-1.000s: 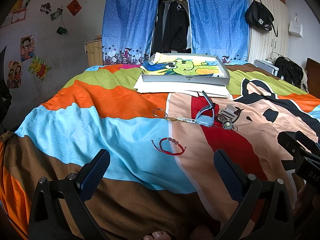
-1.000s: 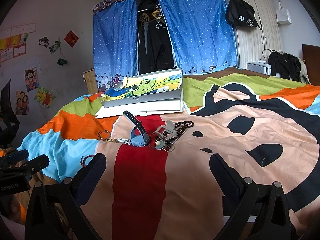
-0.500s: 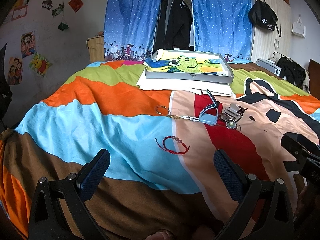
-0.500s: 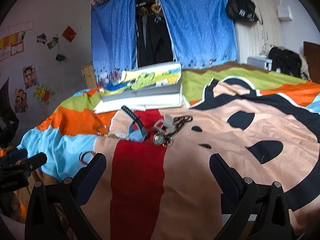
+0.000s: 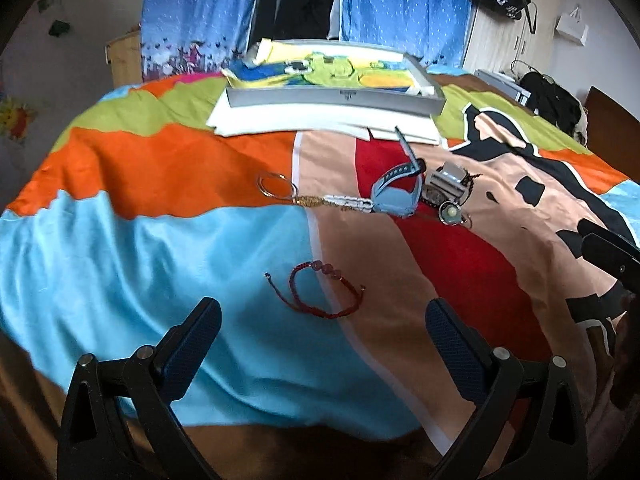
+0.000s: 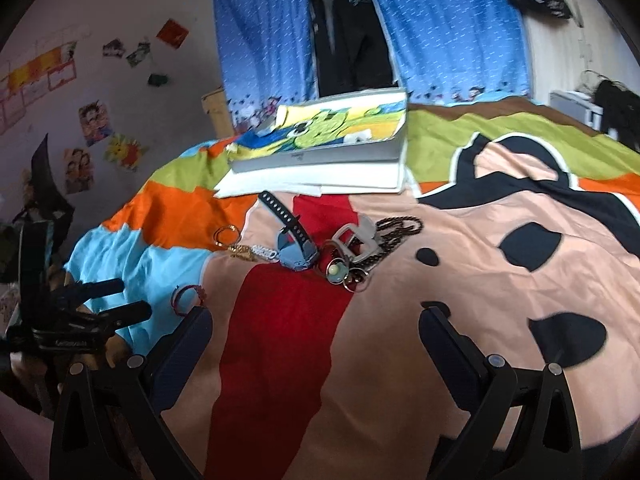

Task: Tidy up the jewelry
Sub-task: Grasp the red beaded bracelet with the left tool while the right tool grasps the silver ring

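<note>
The left gripper (image 5: 322, 322) is hovering over the bedspread (image 5: 160, 248), jaws wide though just narrowing slightly, nothing between them — the red cord bracelet (image 5: 316, 290) is lying just beyond its fingertips. Farther beyond the bracelet, a blue watch (image 5: 396, 196) is sitting beside a keychain (image 5: 320, 200). The right gripper (image 6: 316, 328) is hanging released, empty.

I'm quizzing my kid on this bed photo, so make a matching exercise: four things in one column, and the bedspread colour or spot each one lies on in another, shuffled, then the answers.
Things:
1. red bracelet
2. key ring
3. blue watch
4. grey tray

Places:
A. on white sheets at the far side
B. orange band
C. where light blue meets tan, nearest the left gripper
D. red stripe

Pairs: 1-C, 2-B, 3-D, 4-A
</note>
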A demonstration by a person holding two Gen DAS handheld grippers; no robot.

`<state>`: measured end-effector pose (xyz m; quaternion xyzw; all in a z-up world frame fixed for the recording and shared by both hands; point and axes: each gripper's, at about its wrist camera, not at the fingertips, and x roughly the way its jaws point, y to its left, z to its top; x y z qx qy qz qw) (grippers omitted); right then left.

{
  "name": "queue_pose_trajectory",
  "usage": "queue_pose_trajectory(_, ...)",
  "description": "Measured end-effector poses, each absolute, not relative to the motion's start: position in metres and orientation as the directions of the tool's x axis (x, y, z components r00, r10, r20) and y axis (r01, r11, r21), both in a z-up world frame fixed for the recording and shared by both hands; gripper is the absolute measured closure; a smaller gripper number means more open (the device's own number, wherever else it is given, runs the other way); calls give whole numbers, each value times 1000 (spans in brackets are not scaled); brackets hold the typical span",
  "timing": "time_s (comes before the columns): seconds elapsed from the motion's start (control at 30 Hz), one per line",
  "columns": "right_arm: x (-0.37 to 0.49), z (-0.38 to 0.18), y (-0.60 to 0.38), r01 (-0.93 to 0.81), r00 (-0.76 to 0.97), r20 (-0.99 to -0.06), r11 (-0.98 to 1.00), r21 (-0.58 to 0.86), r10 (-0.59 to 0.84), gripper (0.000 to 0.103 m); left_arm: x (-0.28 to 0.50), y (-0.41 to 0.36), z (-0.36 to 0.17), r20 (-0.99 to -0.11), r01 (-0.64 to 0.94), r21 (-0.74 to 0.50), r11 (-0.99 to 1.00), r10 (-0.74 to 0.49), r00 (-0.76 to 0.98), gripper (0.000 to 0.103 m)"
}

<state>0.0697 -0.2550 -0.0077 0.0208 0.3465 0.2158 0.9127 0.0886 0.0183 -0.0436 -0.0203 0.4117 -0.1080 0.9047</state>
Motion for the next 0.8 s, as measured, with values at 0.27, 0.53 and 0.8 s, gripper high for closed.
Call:
queue_pose_trajectory(0.27, 116, -36, -244, -428, 555, -689, 870, 245, 467, 12, 117, 35, -69, -807, 115, -184, 976, -216, 549, 49)
queue_pose_trajectory(0.53, 153, -58, -241, -417, 521, -710, 867, 273, 474, 18, 129, 29, -81, -818, 77, -172, 982, -186, 545, 79)
queue_pose_trajectory(0.8, 186, -73, -243, -399, 497, -749, 882, 251, 438, 42, 149, 4, -89, -822, 134, -176, 975, -221, 525, 101)
